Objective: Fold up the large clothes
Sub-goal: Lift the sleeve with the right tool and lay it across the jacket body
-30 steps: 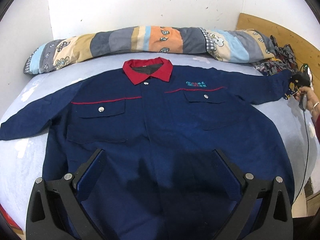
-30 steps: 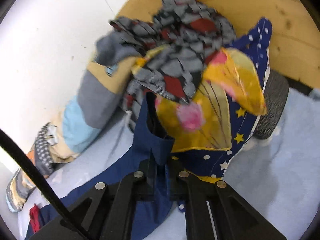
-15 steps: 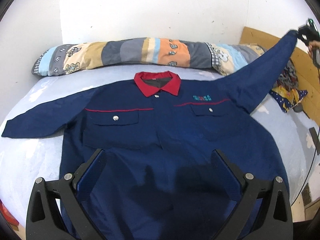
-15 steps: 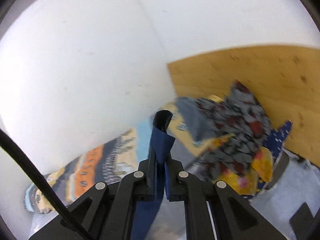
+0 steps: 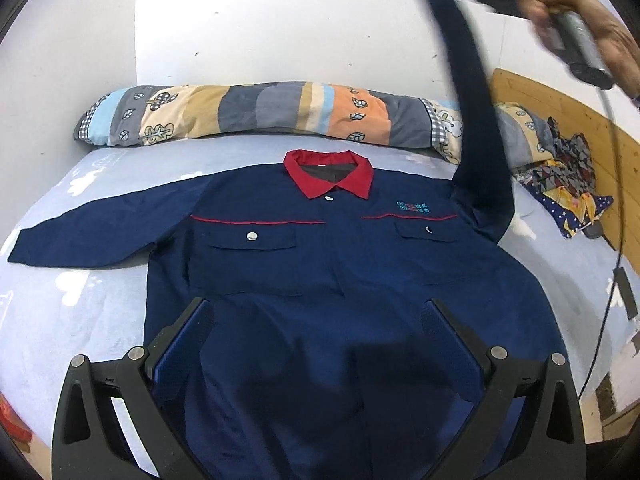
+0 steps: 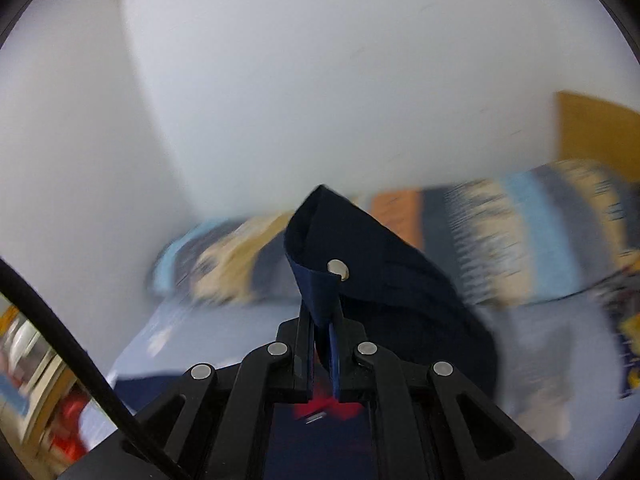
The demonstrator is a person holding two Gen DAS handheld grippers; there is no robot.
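Observation:
A navy work jacket (image 5: 320, 280) with a red collar (image 5: 329, 178) lies face up on a pale blue bed (image 5: 80, 300). Its left sleeve (image 5: 92, 236) is spread flat. The other sleeve (image 5: 476, 120) is pulled up high in the air, its cuff (image 6: 360, 264) pinched in my right gripper (image 6: 326, 320), which is shut on it; a hand (image 5: 580, 20) holds that gripper at the top right of the left wrist view. My left gripper (image 5: 318, 312) hovers open over the jacket's lower front with nothing between its fingers.
A long patchwork pillow (image 5: 272, 114) lies along the white wall. A heap of patterned clothes (image 5: 560, 176) sits by the wooden headboard (image 5: 580, 120) on the right. A black cable (image 5: 616, 208) hangs down from the right gripper.
The right gripper has swung the sleeve cuff up off the bed, from beside the clothes heap to high above the jacket's right shoulder. The left gripper drew back a little.

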